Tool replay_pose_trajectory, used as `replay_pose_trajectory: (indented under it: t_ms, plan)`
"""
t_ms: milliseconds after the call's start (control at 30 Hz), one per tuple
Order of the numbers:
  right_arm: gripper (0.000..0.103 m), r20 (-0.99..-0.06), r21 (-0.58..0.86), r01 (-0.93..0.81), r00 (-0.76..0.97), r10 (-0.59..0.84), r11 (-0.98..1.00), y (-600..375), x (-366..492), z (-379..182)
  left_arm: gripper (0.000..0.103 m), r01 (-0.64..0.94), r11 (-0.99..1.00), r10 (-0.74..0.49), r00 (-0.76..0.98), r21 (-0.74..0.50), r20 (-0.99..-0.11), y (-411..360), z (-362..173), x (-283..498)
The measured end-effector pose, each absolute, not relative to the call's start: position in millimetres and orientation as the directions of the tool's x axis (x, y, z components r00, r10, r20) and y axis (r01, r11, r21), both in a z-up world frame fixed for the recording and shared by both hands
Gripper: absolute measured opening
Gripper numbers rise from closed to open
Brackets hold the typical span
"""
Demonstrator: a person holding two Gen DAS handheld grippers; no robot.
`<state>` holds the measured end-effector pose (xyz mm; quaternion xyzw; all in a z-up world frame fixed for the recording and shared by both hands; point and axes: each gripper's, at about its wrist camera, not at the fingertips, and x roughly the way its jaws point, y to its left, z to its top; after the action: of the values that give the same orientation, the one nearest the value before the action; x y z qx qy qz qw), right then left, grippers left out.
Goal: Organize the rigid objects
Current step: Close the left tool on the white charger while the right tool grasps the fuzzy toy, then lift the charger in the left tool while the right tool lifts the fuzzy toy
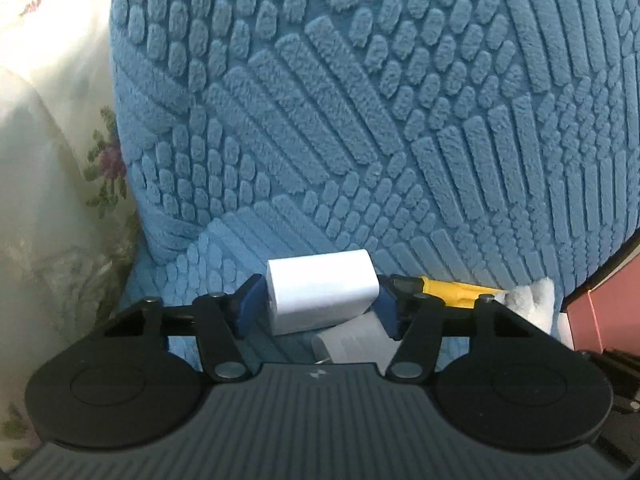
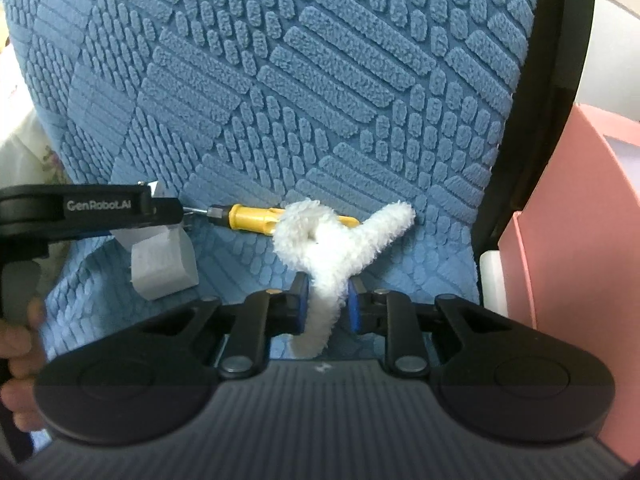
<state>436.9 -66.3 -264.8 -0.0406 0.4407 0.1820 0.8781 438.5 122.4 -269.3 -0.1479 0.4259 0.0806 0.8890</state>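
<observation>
My left gripper (image 1: pixel 320 300) is shut on a white charger block (image 1: pixel 322 290), held just above the blue textured seat cushion (image 1: pixel 320 120). A second white block (image 1: pixel 352 344) lies under it, and shows in the right wrist view (image 2: pixel 162 268). A yellow-handled screwdriver (image 2: pixel 256 216) lies on the cushion against the backrest; its handle also shows in the left wrist view (image 1: pixel 456 290). My right gripper (image 2: pixel 324 300) is shut on a white fuzzy twisted stick (image 2: pixel 332 240). The left gripper (image 2: pixel 80 212) enters the right wrist view from the left.
A pink box (image 2: pixel 576 240) stands to the right of the chair, beside its black frame (image 2: pixel 532 140). A floral cloth (image 1: pixel 52 140) hangs to the left of the cushion. A small white cylinder (image 2: pixel 491 280) sits between cushion and pink box.
</observation>
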Motion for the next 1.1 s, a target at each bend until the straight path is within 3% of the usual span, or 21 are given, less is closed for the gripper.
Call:
replay_pose_trajectory:
  t_ms: [567,1100]
  plan:
    - [0.017,-0.759,0.055,-0.411,0.576,0.305,0.910,-83.6,410.7,-241.8,0.058,-0.267,0.924,-0.028,0.667,-0.274,-0.744,123.1,-222.5,393.6]
    - [0.017,-0.773,0.023,-0.491,0.543,0.327,0.871,-81.1,337.0,-236.7,0.057,-0.226,0.933,-0.087,0.614,-0.280,-0.785,81.2,-234.1,303.4]
